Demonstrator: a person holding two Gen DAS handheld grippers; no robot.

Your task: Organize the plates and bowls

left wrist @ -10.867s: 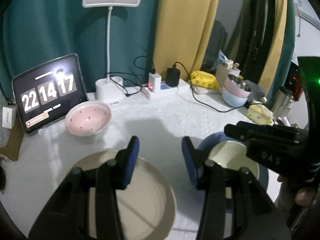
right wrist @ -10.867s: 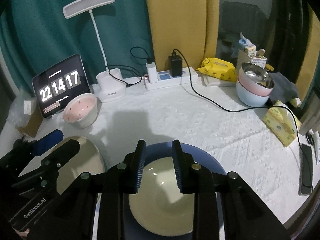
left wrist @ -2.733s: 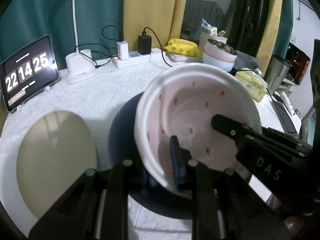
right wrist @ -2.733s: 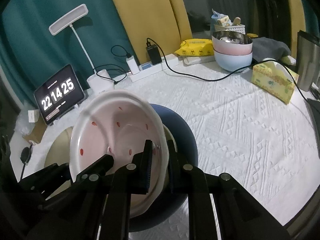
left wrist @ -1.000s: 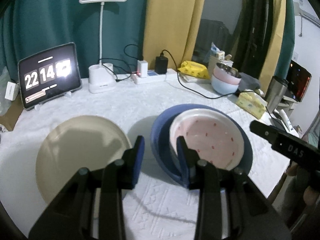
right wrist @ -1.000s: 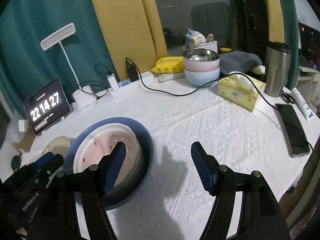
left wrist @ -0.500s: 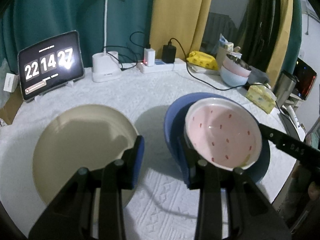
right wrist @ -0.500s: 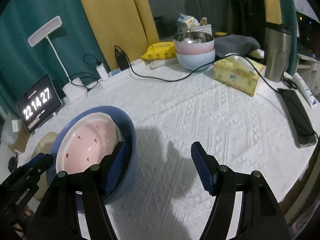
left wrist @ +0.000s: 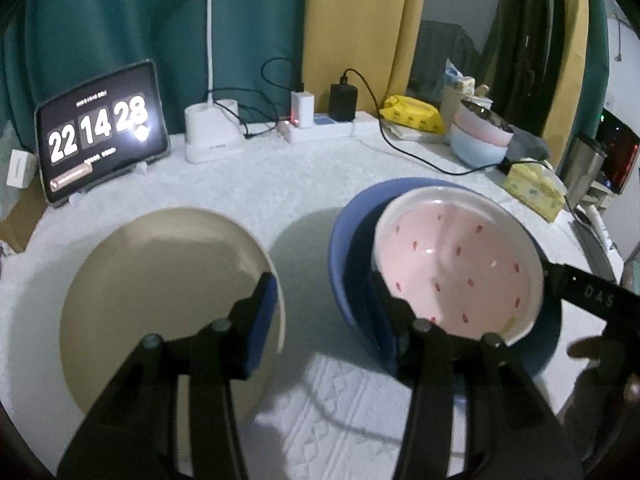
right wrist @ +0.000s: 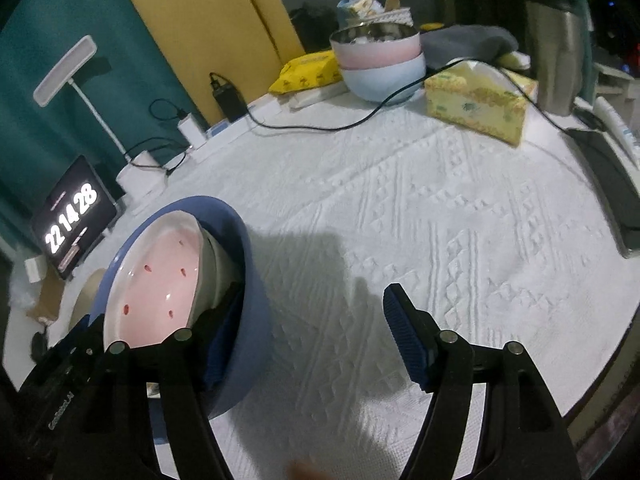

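Left wrist view: pink bowl (left wrist: 456, 268) sat nested inside blue plate (left wrist: 348, 248) on white tablecloth (left wrist: 280, 184), beige plate (left wrist: 160, 292) just beside it. Left gripper (left wrist: 324, 320) released, its jaws having just been opening, straddling the blue plate's near rim and the beige plate's edge, pads not pressing either. Right wrist view: right gripper (right wrist: 316, 344) spread wide, one finger inside the blue plate's rim, the other over bare cloth, grasping nothing.

Left hand-held gripper (left wrist: 324, 312) has just been opening, nothing gripped; right hand-held gripper (right wrist: 316, 332) gapes wide.
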